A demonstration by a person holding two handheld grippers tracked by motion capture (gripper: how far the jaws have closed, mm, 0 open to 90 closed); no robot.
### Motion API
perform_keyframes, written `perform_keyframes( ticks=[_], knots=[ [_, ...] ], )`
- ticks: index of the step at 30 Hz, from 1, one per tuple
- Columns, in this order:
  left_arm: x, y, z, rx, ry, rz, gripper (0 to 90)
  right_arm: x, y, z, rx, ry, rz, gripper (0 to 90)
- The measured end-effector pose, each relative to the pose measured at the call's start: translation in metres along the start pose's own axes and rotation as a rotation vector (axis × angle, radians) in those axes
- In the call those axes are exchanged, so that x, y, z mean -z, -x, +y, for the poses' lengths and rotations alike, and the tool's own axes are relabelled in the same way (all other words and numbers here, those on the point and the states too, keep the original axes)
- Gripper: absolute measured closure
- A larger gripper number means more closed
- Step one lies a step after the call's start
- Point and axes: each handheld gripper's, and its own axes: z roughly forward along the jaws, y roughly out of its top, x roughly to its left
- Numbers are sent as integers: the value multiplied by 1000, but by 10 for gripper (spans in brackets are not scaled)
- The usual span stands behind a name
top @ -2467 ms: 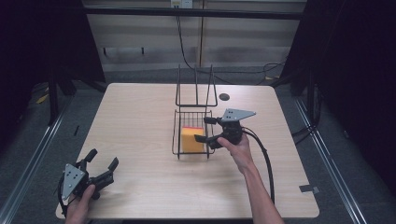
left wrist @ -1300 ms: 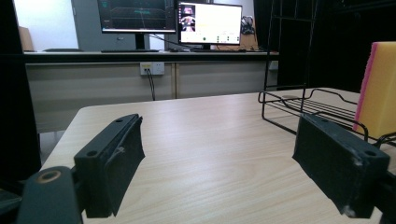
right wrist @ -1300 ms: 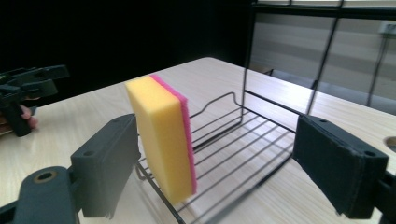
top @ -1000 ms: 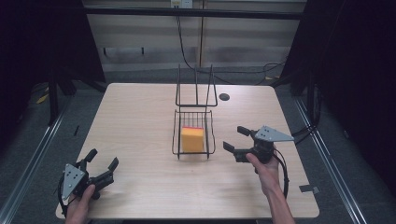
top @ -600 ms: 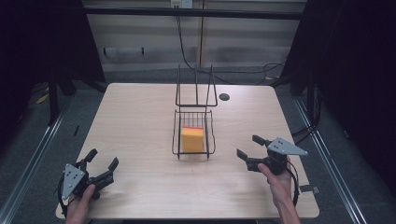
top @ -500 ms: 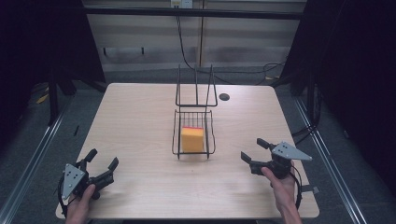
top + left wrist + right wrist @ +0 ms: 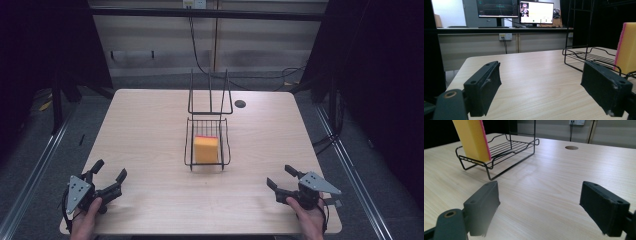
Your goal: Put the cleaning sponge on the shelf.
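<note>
A yellow sponge stands in the wire rack (mid-table), both grippers apart.

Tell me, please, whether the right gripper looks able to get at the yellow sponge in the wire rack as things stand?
Probably yes. The right gripper is open, with bare table between it and the sponge, which stands well above the low side of the wire rack.
</note>
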Motion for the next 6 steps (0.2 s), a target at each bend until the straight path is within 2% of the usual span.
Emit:
perform_keyframes(
  ticks=[3,6],
  knots=[
    [0,0,0,-2,-1,1,156,3,1,-5,-7,33,-25,150],
    [0,0,0,-4,0,3,156,4,1,-6,-12,34,-36,150]
  ],
)
